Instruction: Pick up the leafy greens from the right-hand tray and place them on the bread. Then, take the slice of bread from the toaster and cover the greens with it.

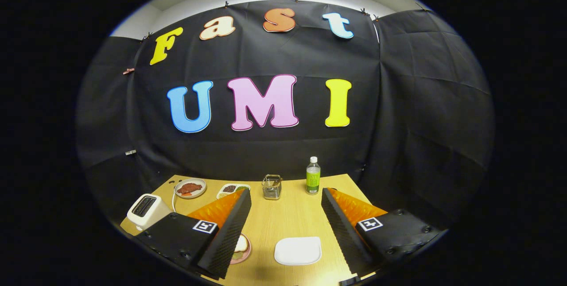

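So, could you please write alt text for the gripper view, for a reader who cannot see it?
The gripper hangs open above a wooden table, holding nothing, with a white tray between its fingers. A bread slice on a pink plate lies beside one finger; a white toaster stands farther off.

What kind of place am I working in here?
Likely a staged kitchen-task booth: a light wooden table against black cloth walls, set with a white toaster and food plates. The gripper hovers open above it.
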